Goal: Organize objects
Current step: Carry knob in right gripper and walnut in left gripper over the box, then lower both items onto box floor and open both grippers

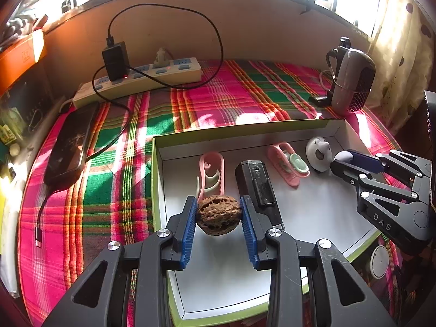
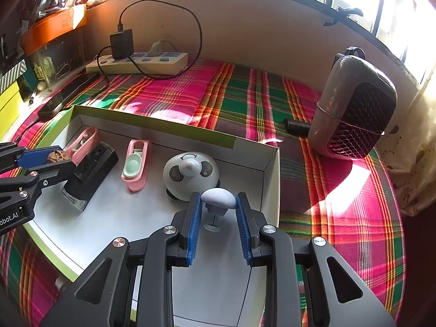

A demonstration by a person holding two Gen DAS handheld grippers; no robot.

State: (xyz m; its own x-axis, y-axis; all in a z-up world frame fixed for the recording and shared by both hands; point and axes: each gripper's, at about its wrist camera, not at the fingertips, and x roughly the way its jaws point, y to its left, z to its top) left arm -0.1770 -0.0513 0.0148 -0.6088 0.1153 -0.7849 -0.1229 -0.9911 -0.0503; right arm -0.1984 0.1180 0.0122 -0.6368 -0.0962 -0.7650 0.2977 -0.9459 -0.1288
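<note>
My left gripper (image 1: 218, 212) is shut on a brown walnut (image 1: 219, 214) and holds it above the white floor of a shallow green-edged box (image 1: 234, 130). My right gripper (image 2: 218, 204) is shut on the grey mushroom-shaped cap of a small suction-cup piece (image 2: 218, 198), just above the box floor (image 2: 109, 218) near its right wall. Inside the box lie two pink clips (image 1: 211, 174) (image 1: 288, 166), a black rectangular device (image 1: 257, 185) and a round white panda-faced toy (image 2: 190, 174). The right gripper (image 1: 351, 163) shows at the right in the left wrist view, the left gripper (image 2: 46, 160) at the left in the right wrist view.
The box sits on a pink and green plaid cloth (image 1: 218, 98). A power strip (image 1: 141, 79) with a black charger and cable lies by the back wall, a dark phone (image 1: 68, 147) at the left, a grey mesh-fronted speaker (image 2: 354, 109) at the right.
</note>
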